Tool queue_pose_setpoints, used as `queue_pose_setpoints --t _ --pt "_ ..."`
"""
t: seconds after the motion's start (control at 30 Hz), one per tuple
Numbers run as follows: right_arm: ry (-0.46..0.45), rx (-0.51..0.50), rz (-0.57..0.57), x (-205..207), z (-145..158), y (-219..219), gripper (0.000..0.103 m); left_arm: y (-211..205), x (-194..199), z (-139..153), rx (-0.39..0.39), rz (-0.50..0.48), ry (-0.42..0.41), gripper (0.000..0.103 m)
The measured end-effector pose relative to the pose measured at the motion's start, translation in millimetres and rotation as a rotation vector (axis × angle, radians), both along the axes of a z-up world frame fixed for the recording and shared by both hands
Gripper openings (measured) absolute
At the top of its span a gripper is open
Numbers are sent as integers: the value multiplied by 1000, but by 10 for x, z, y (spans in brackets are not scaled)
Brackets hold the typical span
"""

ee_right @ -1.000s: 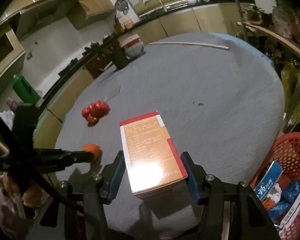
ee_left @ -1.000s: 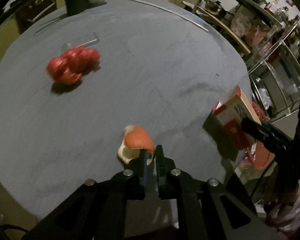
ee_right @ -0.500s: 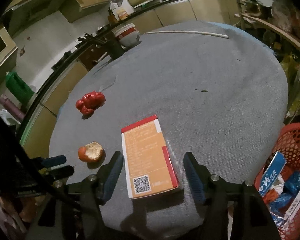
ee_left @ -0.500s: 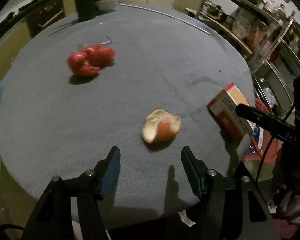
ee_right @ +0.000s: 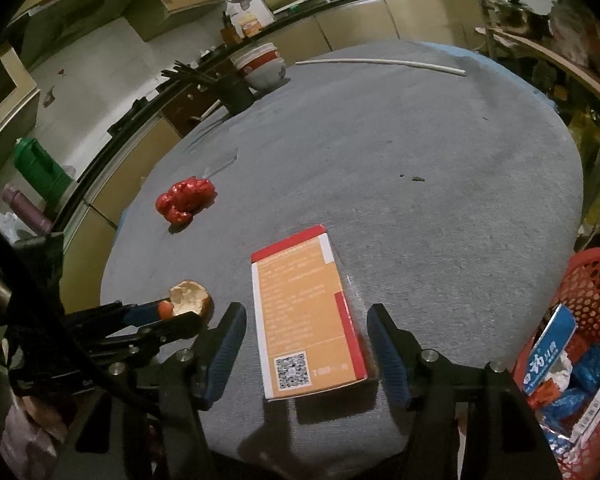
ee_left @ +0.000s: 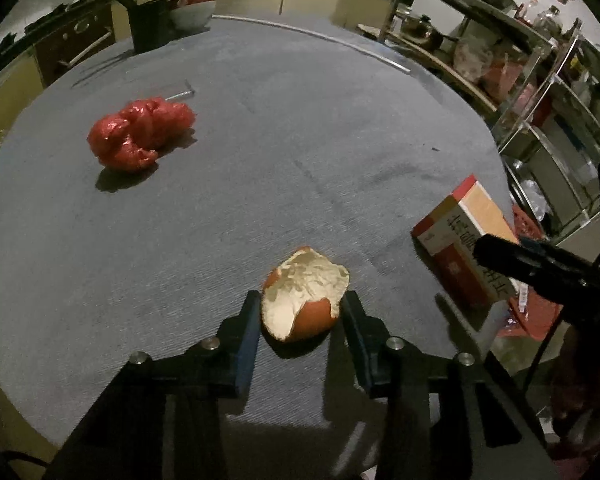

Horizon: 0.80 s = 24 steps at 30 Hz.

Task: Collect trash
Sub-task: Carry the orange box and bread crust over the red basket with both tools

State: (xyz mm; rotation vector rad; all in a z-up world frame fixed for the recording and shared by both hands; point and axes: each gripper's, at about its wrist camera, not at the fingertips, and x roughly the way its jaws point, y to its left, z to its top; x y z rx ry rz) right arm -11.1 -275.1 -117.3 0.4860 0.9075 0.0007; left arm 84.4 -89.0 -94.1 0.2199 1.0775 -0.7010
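Note:
An orange peel (ee_left: 303, 300) lies on the grey round table (ee_left: 260, 140), between the jaws of my left gripper (ee_left: 300, 312), which stand open close on both sides. It also shows in the right wrist view (ee_right: 190, 300). An orange and red box (ee_right: 306, 320) lies flat near the table's front edge, between the open jaws of my right gripper (ee_right: 306, 340), with gaps on both sides. It also shows in the left wrist view (ee_left: 466, 240). A crumpled red wrapper (ee_left: 140, 132) lies farther back on the left.
A red mesh basket (ee_right: 592, 280) holding blue and white packets hangs beside the table at the right. A dark holder (ee_right: 236, 92) and a white bowl (ee_right: 262, 66) stand at the far edge. A long white stick (ee_right: 380, 63) lies at the back. Shelves (ee_left: 540, 80) stand on the right.
The left gripper let go of the peel, opened wide, then closed in around it. The right gripper released the box, which now lies flat on the table.

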Motion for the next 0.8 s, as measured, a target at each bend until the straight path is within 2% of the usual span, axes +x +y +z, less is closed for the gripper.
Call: queue_pose_setpoints --t 0.1,0.13,0.27,0.47,0.8 --pt "-21 -24 15 -15 -6 47 64 24 -77 33 -4 -8 -22 33" --pt "-26 -31 21 -19 -6 63 57 26 -93 42 -2 -5 -29 31" --pt "-48 -38 33 -47 16 80 57 44 -100 61 -6 11 -31 25" --pt "-85 -34 19 -101 93 30 56 -4 -188 75 20 33 -52 20" --pt "-125 -30 7 -180 186 -18 56 -16 -300 273 6 55 -85 18"
